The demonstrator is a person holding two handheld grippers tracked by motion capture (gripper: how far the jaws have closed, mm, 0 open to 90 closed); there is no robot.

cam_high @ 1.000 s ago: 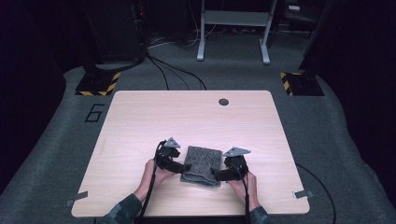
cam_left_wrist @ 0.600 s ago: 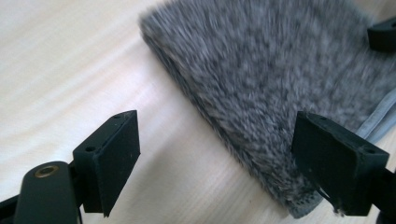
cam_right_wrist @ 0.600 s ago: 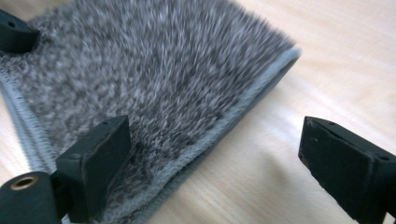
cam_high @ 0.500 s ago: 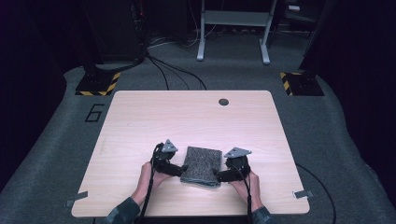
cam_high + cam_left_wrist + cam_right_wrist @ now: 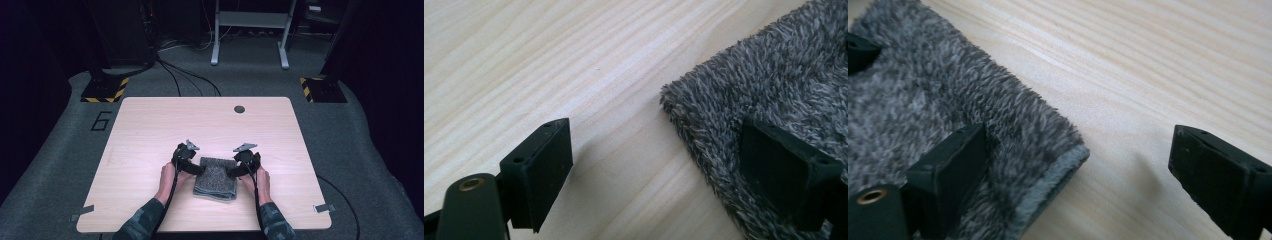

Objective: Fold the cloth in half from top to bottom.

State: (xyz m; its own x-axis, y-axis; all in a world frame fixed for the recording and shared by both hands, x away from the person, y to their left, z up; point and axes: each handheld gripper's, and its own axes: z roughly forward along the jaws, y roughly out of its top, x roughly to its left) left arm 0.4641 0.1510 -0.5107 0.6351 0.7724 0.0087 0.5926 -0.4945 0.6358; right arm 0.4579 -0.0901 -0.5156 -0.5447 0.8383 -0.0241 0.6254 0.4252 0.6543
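Observation:
A folded grey fluffy towel [image 5: 216,179] lies flat on the pale wooden table [image 5: 150,130], near its front edge. My left gripper [image 5: 194,168] is at the towel's far left corner. In the left gripper view the left gripper [image 5: 659,140] is open, one jaw over bare wood and the other over the towel [image 5: 744,90]. My right gripper [image 5: 235,170] is at the far right corner. In the right gripper view the right gripper [image 5: 1080,142] is open and straddles the towel [image 5: 923,90] corner. Nothing is pinched.
A dark round grommet [image 5: 239,109] sits in the table near its far edge. Tape strips [image 5: 325,208] mark the front corners. On the carpet beyond stand black-and-yellow bases [image 5: 106,90] and a metal frame [image 5: 250,35].
Both grippers have moved a little away from the person and inward, from the towel's sides to its far corners. The towel lies as before.

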